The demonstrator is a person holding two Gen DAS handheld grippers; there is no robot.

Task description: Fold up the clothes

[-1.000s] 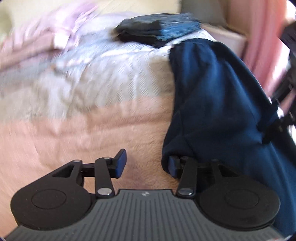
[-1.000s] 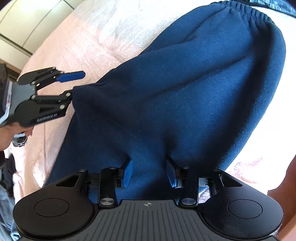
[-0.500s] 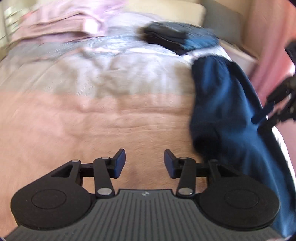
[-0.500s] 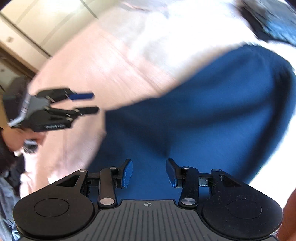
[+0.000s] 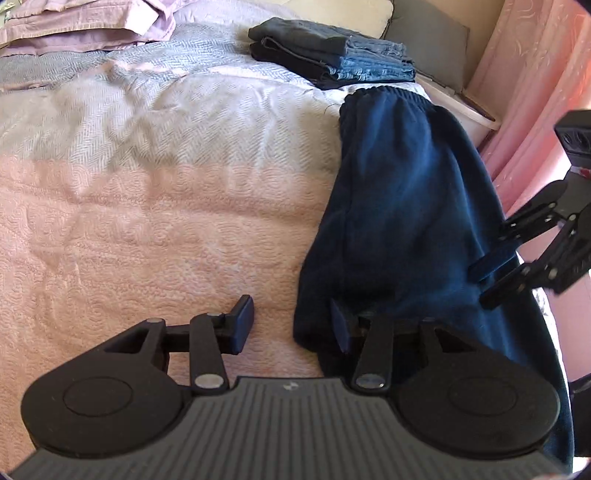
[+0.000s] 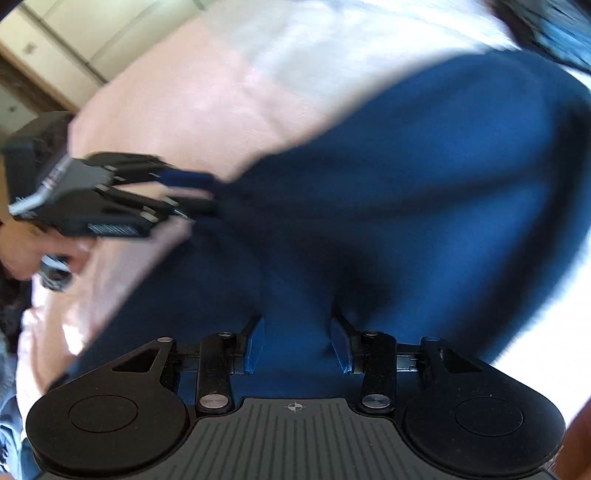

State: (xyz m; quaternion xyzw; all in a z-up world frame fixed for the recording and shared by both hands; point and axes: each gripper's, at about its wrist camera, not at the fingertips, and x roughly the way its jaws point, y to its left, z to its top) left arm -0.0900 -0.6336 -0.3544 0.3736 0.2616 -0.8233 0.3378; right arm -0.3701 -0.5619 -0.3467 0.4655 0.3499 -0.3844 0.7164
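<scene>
A: Starting with our left gripper (image 5: 291, 326), low in the left wrist view: the jaws are opening. The left finger stands over bare pink bedspread (image 5: 129, 240); the right finger sits against the near corner of the navy sweatpants (image 5: 399, 206), at the fold's lower edge. Nothing is pinched between the pads there, so we call it apart.

B: And our right gripper (image 6: 297, 345)?

A: In its own view the jaws stand apart over the sweatpants, with blue cloth showing in the gap between the pads. The picture is blurred (smeared, really), so we cannot tell whether they touch the cloth; no grip shows. The same gripper shows at the right edge of the left wrist view, its two fingers just at the cloth's right border.

B: Where do the sweatpants lie?

A: On the bed, folded lengthwise into a long strip along the right side of the left wrist frame, the ribbed waistband at the upper end.

B: Beyond that?

A: Just past the waistband, upper centre, sits a stack of folded jeans (image 5: 332, 51). A heap of lilac bedding (image 5: 85, 22) fills the upper left, and a pink curtain (image 5: 535, 74) hangs at the upper right.
</scene>
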